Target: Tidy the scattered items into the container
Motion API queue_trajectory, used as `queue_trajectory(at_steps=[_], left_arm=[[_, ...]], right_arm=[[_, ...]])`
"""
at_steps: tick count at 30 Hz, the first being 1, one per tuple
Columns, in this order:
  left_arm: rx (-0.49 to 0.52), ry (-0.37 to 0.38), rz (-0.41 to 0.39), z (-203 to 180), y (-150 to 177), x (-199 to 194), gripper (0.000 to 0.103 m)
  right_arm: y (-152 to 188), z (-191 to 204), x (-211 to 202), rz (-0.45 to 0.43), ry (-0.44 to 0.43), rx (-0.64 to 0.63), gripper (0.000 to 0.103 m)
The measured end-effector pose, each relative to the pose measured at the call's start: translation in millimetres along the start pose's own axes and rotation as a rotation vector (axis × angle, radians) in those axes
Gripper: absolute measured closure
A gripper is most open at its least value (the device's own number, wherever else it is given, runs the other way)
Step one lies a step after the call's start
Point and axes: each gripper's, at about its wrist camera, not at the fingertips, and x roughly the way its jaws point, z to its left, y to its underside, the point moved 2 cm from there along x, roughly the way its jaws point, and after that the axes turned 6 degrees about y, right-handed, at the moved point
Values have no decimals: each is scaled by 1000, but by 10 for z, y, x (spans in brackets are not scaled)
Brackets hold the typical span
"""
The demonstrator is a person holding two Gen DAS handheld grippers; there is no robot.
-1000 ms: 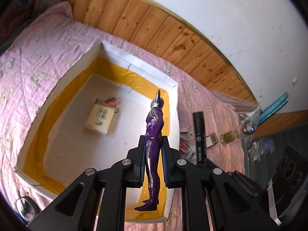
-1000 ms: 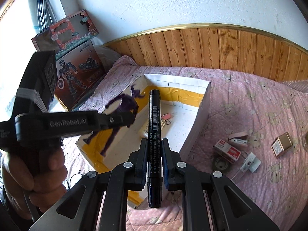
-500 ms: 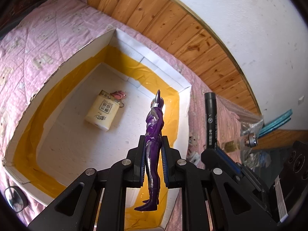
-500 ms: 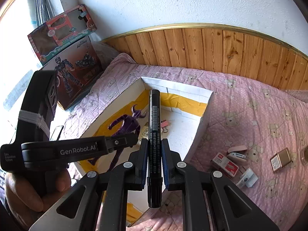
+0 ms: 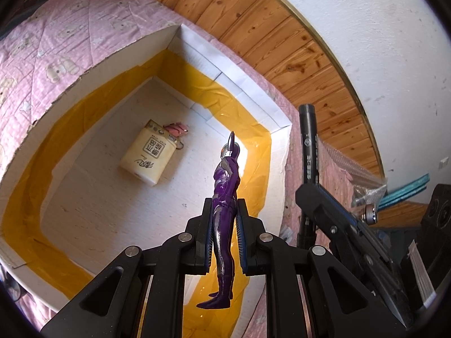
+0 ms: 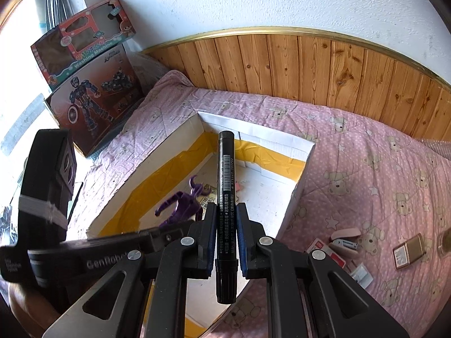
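Clamping a purple figure [image 5: 224,197] upright between its pads, the left gripper [image 5: 224,236] hangs over the white box [image 5: 98,64] with yellow-taped walls, where a cream bottle [image 5: 149,156] lies on the floor. Right of it, the right gripper [image 6: 226,239] pinches a black marker [image 6: 225,197] above the box's near edge. A stapler [image 6: 345,240] and small packets [image 6: 407,250] lie scattered on the pink bedspread [image 6: 380,169].

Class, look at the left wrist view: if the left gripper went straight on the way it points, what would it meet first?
Probably the white floor of the box. The left gripper, shut on the purple figure, points down into it; the cream bottle lies off to the left.
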Motion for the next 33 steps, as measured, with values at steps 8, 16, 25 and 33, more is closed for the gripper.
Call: queue_trajectory(at_steps=[8,16,25,33], left_arm=[[-27,-2,8,36,-36,88,88],[-37,-7,19,51,-22,164,88],[-30,-41,26,52,-14,220,88],[21,-98,29,51,20,320,88]], right_arm=[[-142,-34,173,24,14,-16,88],[-252,-46,420,65,26,-43,88],[-323,-35,697,123,51,-96,88],[-329,-30,976,200,62,-150,88]])
